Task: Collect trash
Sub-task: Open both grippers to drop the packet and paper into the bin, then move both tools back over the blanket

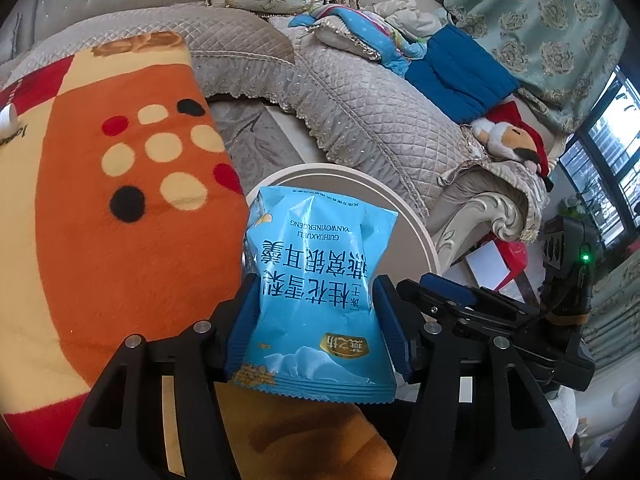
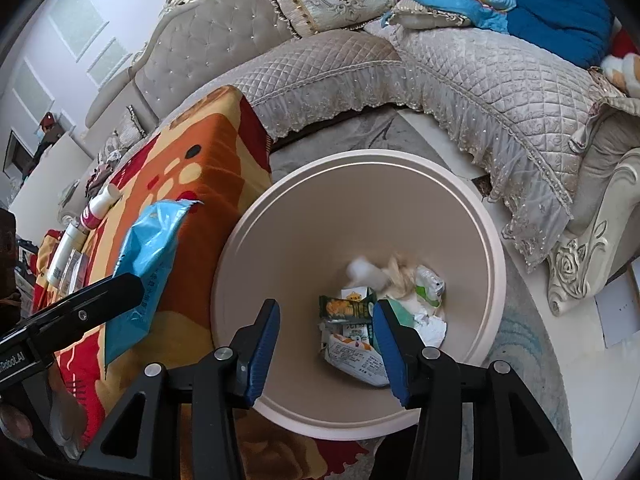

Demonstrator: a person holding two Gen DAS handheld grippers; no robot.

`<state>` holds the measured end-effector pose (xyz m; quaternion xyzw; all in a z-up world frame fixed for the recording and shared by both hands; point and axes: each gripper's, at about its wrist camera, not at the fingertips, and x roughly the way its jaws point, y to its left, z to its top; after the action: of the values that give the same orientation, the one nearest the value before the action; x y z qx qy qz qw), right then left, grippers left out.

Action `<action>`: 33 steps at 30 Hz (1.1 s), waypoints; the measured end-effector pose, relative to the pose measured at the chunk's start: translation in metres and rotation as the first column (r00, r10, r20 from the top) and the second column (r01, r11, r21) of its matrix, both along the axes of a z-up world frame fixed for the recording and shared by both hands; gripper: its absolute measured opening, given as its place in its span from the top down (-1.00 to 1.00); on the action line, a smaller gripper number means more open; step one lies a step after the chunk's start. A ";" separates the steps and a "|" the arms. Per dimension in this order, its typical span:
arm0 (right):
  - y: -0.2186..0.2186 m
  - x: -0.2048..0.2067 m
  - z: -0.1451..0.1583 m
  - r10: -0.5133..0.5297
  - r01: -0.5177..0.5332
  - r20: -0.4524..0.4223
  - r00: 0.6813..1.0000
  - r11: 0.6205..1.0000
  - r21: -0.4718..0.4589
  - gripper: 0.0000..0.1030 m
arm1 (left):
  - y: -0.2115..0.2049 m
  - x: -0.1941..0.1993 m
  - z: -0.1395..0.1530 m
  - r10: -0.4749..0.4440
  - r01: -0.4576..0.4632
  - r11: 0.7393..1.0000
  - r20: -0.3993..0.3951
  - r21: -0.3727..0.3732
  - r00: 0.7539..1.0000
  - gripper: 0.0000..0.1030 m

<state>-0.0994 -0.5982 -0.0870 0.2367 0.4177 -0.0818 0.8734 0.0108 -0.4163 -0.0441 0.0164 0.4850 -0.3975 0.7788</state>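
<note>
Both pads of the left gripper (image 1: 316, 320) pinch a blue snack packet (image 1: 320, 284) above the beige bin's rim (image 1: 416, 216). From the right wrist, the right gripper (image 2: 326, 340) stands spread and empty over the bin (image 2: 288, 240), wrappers (image 2: 360, 320) at its bottom; the packet hangs left of it.

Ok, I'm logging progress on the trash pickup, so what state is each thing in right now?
Blue snack bag: between the left gripper's pads, above the bin's edge.
Left gripper: jaws close against the bag's sides.
Right gripper: open, empty, over the bin.
Bin: open-topped, holding wrappers and crumpled paper at the bottom.
White tube: lying on the orange blanket.
</note>
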 end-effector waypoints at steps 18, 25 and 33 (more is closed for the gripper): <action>0.005 -0.007 0.012 -0.002 0.002 0.011 1.000 1.000 -0.017 0.09 | 0.011 -0.005 0.009 0.008 -0.008 1.000 0.012 -0.012 1.000 -0.24; 0.027 0.001 0.021 0.054 -0.053 0.026 0.998 0.998 -0.023 0.08 | 0.053 -0.001 0.016 0.080 -0.081 0.997 0.049 0.016 0.996 -0.24; 0.075 0.022 0.037 0.157 -0.155 0.041 0.987 0.987 -0.043 0.08 | 0.140 0.019 0.022 0.204 -0.208 0.977 0.078 0.044 0.976 -0.24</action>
<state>-0.0771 -0.5234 -0.0502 0.1874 0.4139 -0.0162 0.8907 0.0293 -0.2762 -0.0217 0.0005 0.4656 -0.3009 0.8323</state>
